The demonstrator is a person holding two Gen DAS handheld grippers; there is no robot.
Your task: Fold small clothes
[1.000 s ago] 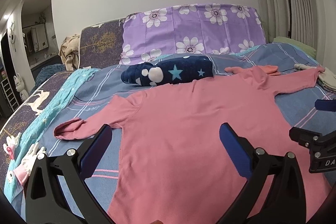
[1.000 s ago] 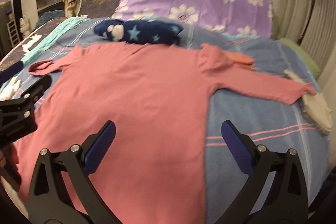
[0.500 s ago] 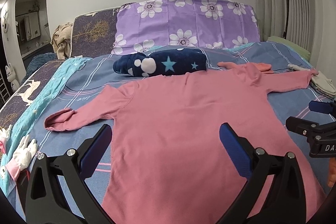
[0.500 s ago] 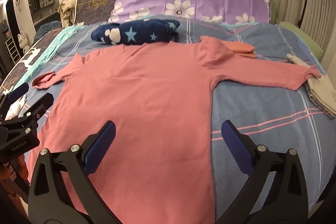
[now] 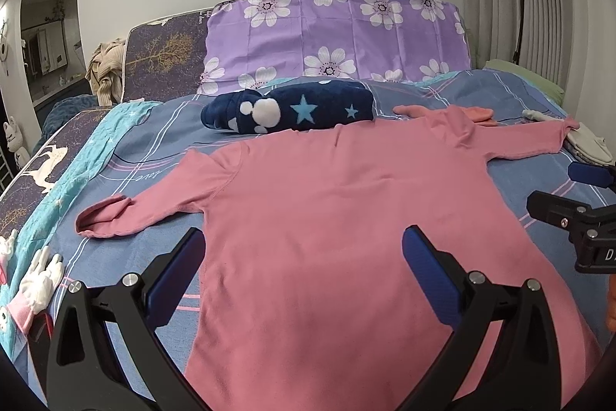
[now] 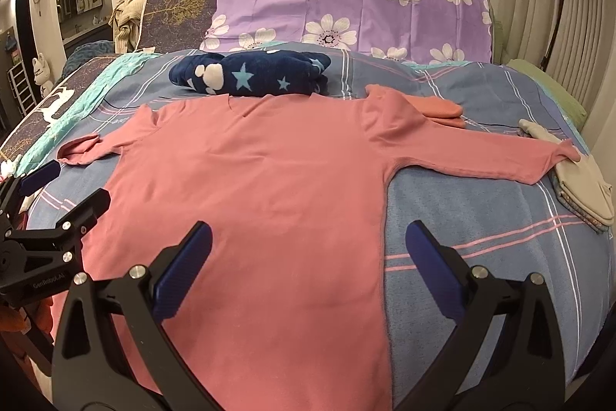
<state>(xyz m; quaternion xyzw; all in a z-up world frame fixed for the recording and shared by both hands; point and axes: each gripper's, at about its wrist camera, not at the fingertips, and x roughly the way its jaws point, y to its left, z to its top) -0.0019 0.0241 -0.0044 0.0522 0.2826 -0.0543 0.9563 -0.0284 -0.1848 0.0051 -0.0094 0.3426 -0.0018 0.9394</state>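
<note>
A pink long-sleeved shirt (image 5: pixel 327 203) lies flat on the bed with both sleeves spread out; it also shows in the right wrist view (image 6: pixel 269 187). My left gripper (image 5: pixel 304 264) is open and empty above the shirt's lower left part. My right gripper (image 6: pixel 308 257) is open and empty above the shirt's lower right side seam. Each gripper shows at the edge of the other's view, the right one (image 5: pixel 577 203) and the left one (image 6: pixel 50 203).
A folded navy star-print blanket (image 5: pixel 292 110) lies behind the shirt's collar, before a purple flowered pillow (image 5: pixel 335 33). A folded orange garment (image 6: pixel 442 108) and a beige garment (image 6: pixel 581 187) lie at the right. Small white-and-pink items (image 5: pixel 34 284) lie at the bed's left edge.
Both grippers have drawn back and steadied over the shirt's lower part, so more of the bed shows. The shirt has not moved. Both stay open.
</note>
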